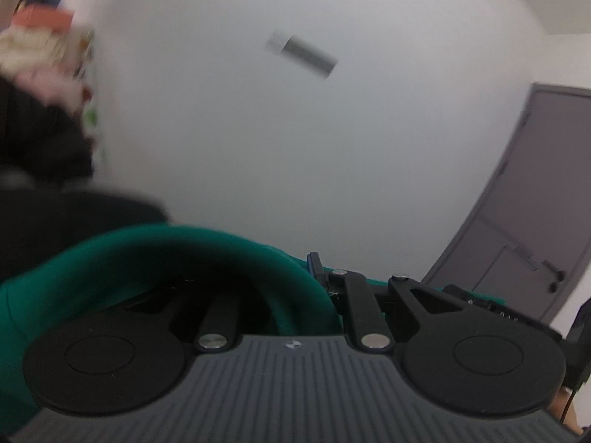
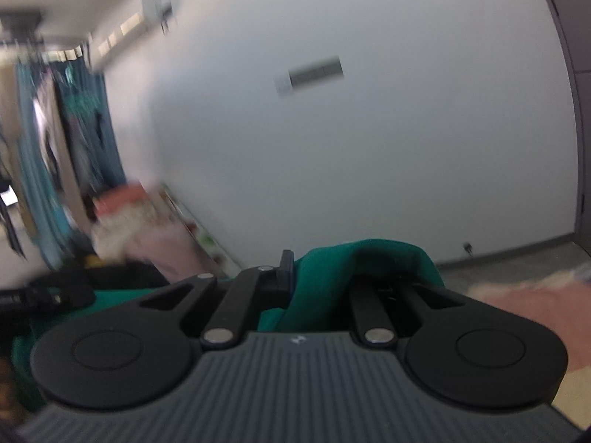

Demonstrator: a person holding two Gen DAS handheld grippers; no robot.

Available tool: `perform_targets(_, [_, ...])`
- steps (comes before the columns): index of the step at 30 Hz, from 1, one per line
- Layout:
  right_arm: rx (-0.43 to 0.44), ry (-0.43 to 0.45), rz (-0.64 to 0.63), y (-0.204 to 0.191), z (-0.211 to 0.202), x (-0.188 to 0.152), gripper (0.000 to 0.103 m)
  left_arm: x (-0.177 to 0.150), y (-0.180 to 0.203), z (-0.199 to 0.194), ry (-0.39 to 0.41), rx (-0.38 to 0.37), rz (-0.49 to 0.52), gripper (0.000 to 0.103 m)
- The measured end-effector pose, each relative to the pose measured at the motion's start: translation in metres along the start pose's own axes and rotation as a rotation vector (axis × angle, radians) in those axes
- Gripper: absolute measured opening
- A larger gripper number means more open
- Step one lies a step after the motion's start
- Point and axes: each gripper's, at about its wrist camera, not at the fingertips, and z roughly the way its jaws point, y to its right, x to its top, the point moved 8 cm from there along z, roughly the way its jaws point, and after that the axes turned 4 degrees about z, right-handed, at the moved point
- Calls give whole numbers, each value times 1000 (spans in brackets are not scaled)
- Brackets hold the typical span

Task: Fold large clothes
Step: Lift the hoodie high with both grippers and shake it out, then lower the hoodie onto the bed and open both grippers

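A green garment (image 1: 122, 258) drapes over the left finger of my left gripper (image 1: 314, 273) and hangs down its left side. The jaws are closed on the cloth, raised and facing a white wall. In the right wrist view the same green garment (image 2: 332, 280) bunches over the right finger of my right gripper (image 2: 299, 277), which is also shut on it and held up high. The fingertips of both grippers are mostly hidden by cloth.
A white wall (image 1: 295, 129) with a small grey plate (image 1: 301, 53) fills both views. A grey door (image 1: 535, 203) stands at the right. Piled clothes and a box (image 2: 125, 221) sit at the left; pink bedding (image 2: 528, 302) lies at the lower right.
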Motion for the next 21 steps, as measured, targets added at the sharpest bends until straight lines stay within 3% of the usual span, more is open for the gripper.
perform_targets(3, [-37, -56, -52, 16, 35, -55, 14, -41, -35, 47, -53, 33, 4, 17])
perform_targets(5, [-58, -78, -81, 26, 48, -85, 14, -90, -57, 59, -84, 47, 7, 18])
perform_targets(9, [-80, -161, -88, 33, 67, -116, 15, -115, -81, 95, -119, 63, 4, 26])
perform_targets(11, [-79, -174, -95, 29, 67, -117, 18, -108, -76, 84, -136, 52, -9, 37])
perform_targets(13, [-81, -177, -99, 24, 63, -112, 25, -100, -64, 61, -149, 29, -27, 58])
perform_targets(15, [-72, -186, -87, 21, 49, -112, 59, -97, -65, 50, -138, 41, -30, 69])
perform_targets(17, [-58, -169, -80, 15, 33, -106, 71, -99, -59, 27, -135, 64, -17, 72])
perform_targets(21, [-59, -144, -116, 6, -9, -101, 72, -94, -26, -56, -113, 107, 91, 74])
